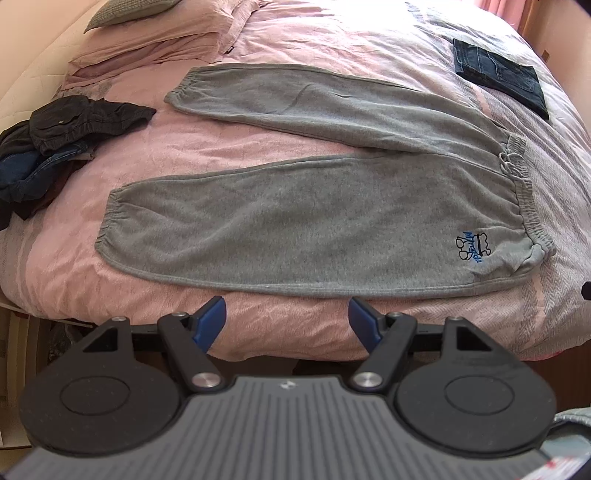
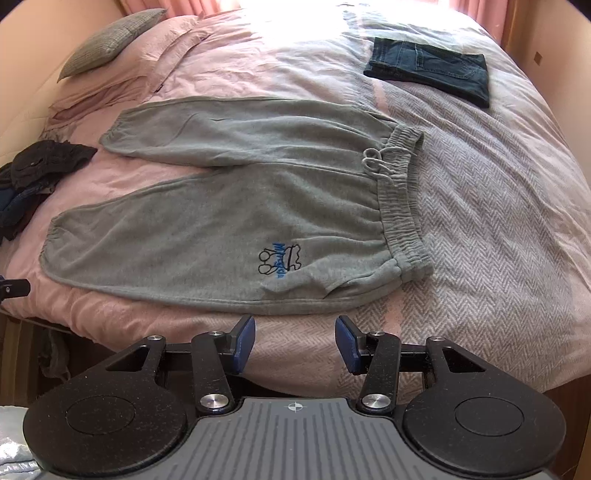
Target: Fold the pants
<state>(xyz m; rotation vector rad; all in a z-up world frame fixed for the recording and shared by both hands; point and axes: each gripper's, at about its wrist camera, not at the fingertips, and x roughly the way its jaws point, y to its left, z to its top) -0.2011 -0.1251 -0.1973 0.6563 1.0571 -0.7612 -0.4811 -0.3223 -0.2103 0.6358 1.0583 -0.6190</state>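
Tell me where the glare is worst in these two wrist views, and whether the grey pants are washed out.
Both views: sunlight blows out the far bedding; grey pants evenly lit, logo sharp; fisheye bends the edges.

Grey pants (image 2: 229, 206), blue-black logo (image 2: 279, 261); pink bedspread (image 1: 229, 155); dark blue folded jeans (image 2: 428, 70)

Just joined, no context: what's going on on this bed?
A person holds a gripper in each hand over the bed edge, about to fold the grey sweatpants. The pants lie flat and unfolded on the pink bedspread, legs apart, waistband to the right. The left gripper and right gripper are both open, holding nothing and touching no fabric. Folded jeans sit at the far right; a pile of dark clothes waits at the left.
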